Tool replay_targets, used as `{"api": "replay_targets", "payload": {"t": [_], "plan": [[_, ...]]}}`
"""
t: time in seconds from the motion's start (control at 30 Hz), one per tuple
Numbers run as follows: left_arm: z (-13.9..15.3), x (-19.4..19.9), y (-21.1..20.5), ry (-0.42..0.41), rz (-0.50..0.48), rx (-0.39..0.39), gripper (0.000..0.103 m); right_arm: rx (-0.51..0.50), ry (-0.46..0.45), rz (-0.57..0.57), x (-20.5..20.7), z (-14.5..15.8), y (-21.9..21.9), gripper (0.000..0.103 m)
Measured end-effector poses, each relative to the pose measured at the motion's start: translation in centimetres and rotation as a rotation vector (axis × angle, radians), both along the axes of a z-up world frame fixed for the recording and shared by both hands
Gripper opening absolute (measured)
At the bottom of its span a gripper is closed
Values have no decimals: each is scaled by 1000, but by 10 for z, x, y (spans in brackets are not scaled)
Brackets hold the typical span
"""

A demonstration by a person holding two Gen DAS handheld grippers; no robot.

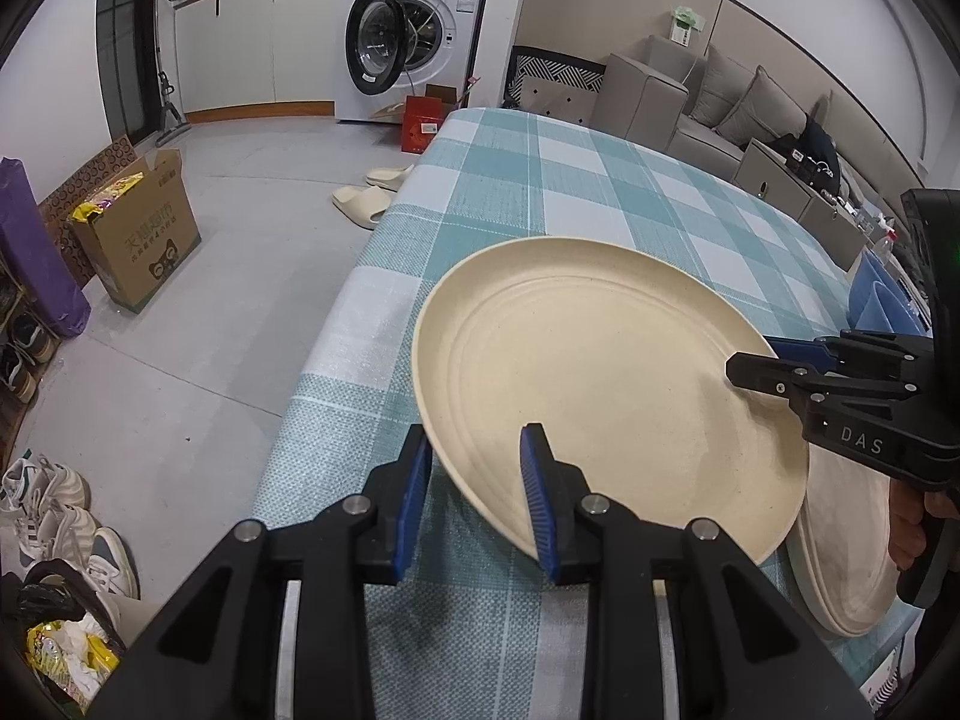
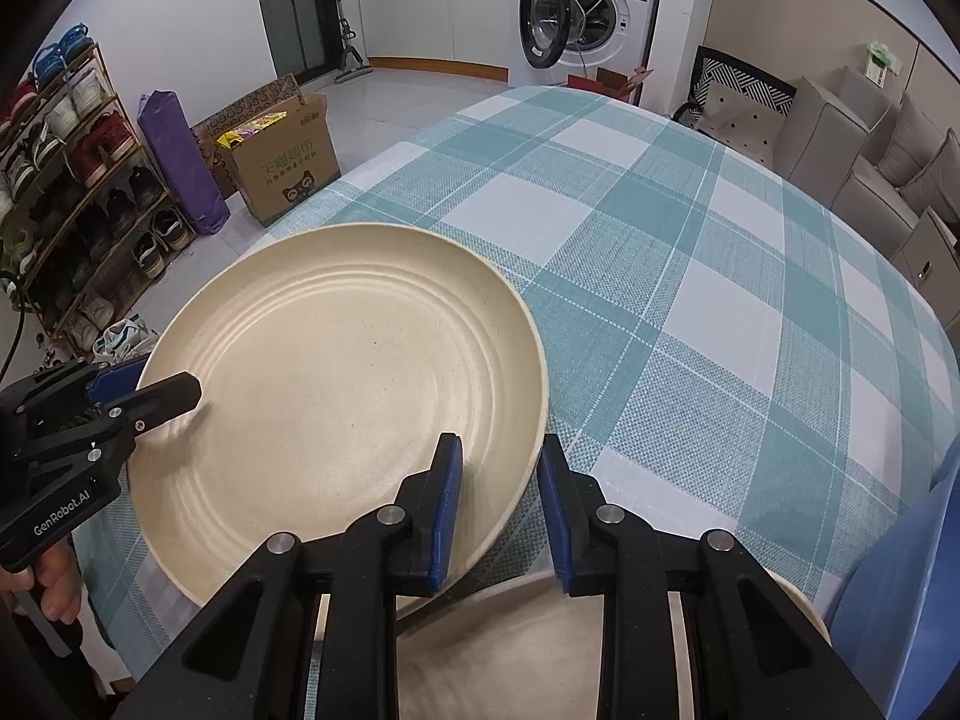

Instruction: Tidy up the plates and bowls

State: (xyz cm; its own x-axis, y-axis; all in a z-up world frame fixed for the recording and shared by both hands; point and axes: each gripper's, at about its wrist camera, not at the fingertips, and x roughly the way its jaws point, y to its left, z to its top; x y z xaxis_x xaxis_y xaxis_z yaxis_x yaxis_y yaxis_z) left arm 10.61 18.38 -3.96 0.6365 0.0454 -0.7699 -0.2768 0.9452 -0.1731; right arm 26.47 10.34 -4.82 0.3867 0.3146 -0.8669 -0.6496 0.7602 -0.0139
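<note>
From my left wrist, my left gripper [image 1: 477, 498] pinches the rim of a round, matte cream plate [image 1: 600, 384] ringed with ridges, tilted over the woven teal-checked tablecloth [image 1: 540, 180]. From my right wrist, my right gripper [image 2: 501, 501] clamps its blue ribbed pads [image 2: 447, 510] on the opposite rim.

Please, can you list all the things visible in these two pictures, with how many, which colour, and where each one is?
held plate: one, cream, lifted over the table, gripped at opposite rims
plate stack: count unclear, cream, under the held plate's near side
tablecloth: one, teal and white check, covers the table
washing machine: one, white, door open, far wall
cardboard box: one, brown, on the floor
shoe rack: one, full of shoes, left wall
sofa: one, grey, beyond the table
left gripper: black with blue pads, shut on held plate
right gripper: same, shut on held plate
</note>
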Motion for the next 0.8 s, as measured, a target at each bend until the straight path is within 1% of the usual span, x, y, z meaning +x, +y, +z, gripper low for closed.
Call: {"api": "replay_targets", "payload": {"t": [0.43,0.7,0.8], "plan": [[17,-7,-5,-40,-4,21,29,24,-42,3,-10,19,-6,26],[31,-14,-14,-77,-18,42,29,33,-80,1,-21,34,-16,26],[38,-16,-18,-94,-27,46,29,49,-76,-6,-24,39,-22,26]]}}
